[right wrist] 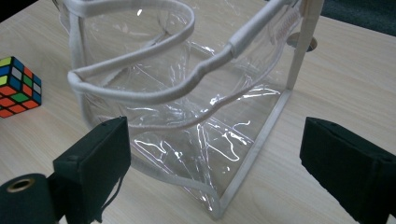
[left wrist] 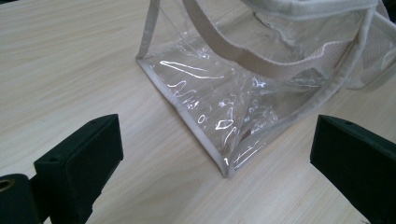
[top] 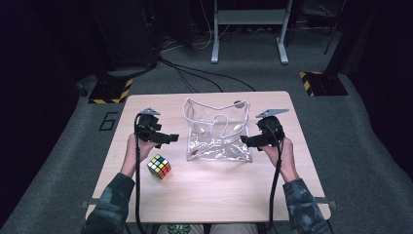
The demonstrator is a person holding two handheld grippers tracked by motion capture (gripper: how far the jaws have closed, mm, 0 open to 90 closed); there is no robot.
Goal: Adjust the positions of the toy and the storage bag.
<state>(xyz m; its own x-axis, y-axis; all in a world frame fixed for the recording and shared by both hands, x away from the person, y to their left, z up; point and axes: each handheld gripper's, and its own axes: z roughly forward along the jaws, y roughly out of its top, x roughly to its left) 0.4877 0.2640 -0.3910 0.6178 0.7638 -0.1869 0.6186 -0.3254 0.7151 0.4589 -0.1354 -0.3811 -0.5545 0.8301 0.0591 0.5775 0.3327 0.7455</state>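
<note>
A clear bag [top: 217, 130] with white edges stands in the middle of the high view, on a wooden table [top: 204, 190]. It is empty. You can see right through it, and nothing lies on its floor. Its mouth at the top looks open, and a white strap loops over it.

A colour cube [top: 159, 166] sits on the table, lower and to the left of the bag in the high view. It is near the bag but not touching it. In the right gripper view the cube [right wrist: 17, 86] shows at the left edge.

The left gripper [top: 171, 138] hangs just beside the left side of the bag. Its jaws are wide apart and hold nothing. In the left gripper view the bag's bottom corner [left wrist: 227, 169] sits between the two black jaws, a bit farther off.

The right gripper [top: 245, 141] hangs just beside the right side of the bag. Its jaws are wide apart too, with nothing in them. In the right gripper view the bag [right wrist: 187, 116] stands right in front.

So I think the job is only at its start. Nothing is grabbed yet. The cube is not in the bag. It looks like the grippers get ready to take the bag by its sides, and the cube may go in after that.
</note>
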